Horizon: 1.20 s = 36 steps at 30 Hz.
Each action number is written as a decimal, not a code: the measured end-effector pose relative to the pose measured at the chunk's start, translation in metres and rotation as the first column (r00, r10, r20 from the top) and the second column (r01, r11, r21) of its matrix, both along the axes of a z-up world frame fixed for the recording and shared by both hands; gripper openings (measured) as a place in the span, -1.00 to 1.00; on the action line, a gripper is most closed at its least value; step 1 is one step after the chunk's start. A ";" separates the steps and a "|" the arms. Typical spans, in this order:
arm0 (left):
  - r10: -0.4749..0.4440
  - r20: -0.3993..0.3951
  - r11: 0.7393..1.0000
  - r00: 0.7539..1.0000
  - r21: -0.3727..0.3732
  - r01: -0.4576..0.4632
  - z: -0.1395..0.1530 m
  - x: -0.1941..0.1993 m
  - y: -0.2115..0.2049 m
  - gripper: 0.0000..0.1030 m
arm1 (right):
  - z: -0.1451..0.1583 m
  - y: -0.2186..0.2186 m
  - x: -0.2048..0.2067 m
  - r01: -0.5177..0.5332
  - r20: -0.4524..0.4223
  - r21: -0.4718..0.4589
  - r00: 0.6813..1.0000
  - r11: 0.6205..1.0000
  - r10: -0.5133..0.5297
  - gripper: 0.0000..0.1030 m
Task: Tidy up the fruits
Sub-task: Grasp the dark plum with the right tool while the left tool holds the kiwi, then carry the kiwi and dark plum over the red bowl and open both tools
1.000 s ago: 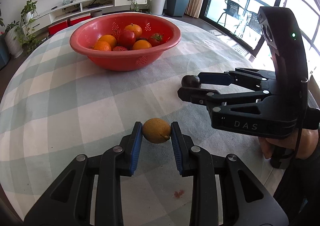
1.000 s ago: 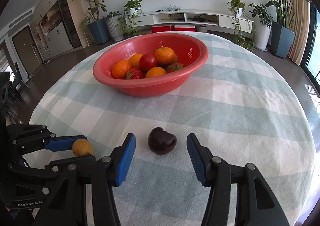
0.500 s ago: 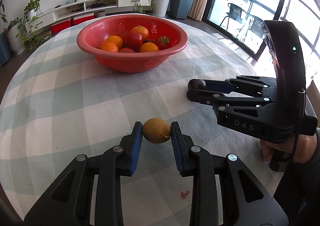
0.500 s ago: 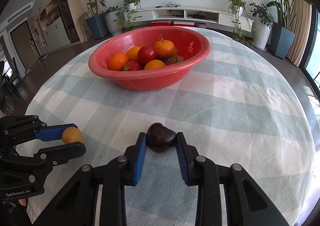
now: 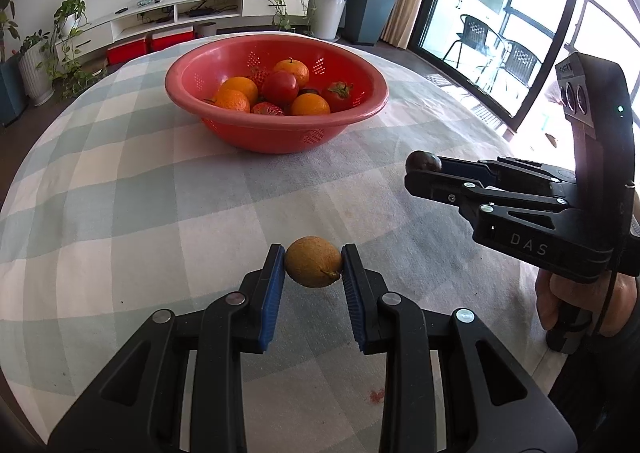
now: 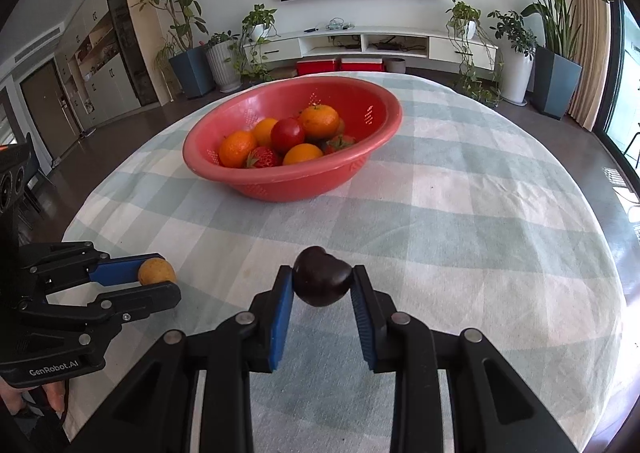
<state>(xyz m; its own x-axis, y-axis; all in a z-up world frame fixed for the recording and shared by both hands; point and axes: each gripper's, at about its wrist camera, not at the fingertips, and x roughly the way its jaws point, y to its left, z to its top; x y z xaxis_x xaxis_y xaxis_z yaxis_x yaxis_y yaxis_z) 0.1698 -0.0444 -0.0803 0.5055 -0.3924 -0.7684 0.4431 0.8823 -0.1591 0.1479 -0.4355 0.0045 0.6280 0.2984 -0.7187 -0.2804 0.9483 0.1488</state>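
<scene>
My left gripper (image 5: 313, 268) is shut on a small yellow-brown lemon (image 5: 314, 267), held just above the checked tablecloth. In the right wrist view my right gripper (image 6: 322, 287) is shut on a dark purple plum (image 6: 322, 281), its blue pads pressing both sides. Each gripper shows in the other's view: the right gripper (image 5: 424, 169) at the right with the plum (image 5: 423, 162), the left gripper (image 6: 158, 279) at the left with the lemon (image 6: 156, 271). Beyond both stands a red colander bowl (image 5: 276, 135) (image 6: 296, 183) holding oranges, a red tomato and strawberries.
The round table (image 6: 500, 213) carries a pale green and white checked cloth. A small red stain (image 5: 375, 395) marks the cloth near my left gripper. A hand (image 5: 576, 305) grips the right gripper's handle. Plants, a TV shelf and glass doors lie beyond the table.
My right gripper's jaws closed from wide apart onto the plum. The lemon stayed clamped in my left gripper. The bowl has come a little nearer in both views.
</scene>
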 end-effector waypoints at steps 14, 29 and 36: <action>0.051 0.121 0.998 0.991 -0.039 -0.047 0.072 0.046 0.023 -0.48 | 0.021 -0.025 0.002 0.091 0.049 0.061 0.994 0.994 -0.094 -0.38; 0.028 0.118 0.999 0.993 0.033 -0.032 0.053 0.144 -0.004 -0.48 | 0.074 0.003 0.082 0.005 0.106 -0.083 0.994 0.997 0.003 -0.38; -0.006 0.111 1.000 0.994 0.024 0.003 0.037 0.150 -0.007 -0.47 | 0.045 0.039 0.113 -0.059 0.017 -0.157 0.998 0.986 0.063 -0.38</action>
<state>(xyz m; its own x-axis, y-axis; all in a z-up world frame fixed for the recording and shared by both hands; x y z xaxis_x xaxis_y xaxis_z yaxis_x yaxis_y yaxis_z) 0.3197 -0.0514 -0.0433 0.5862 -0.3773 -0.7169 0.4606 0.8832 -0.0882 0.2613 -0.3962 0.0496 0.6284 0.2219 -0.7456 -0.3398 0.9405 -0.0066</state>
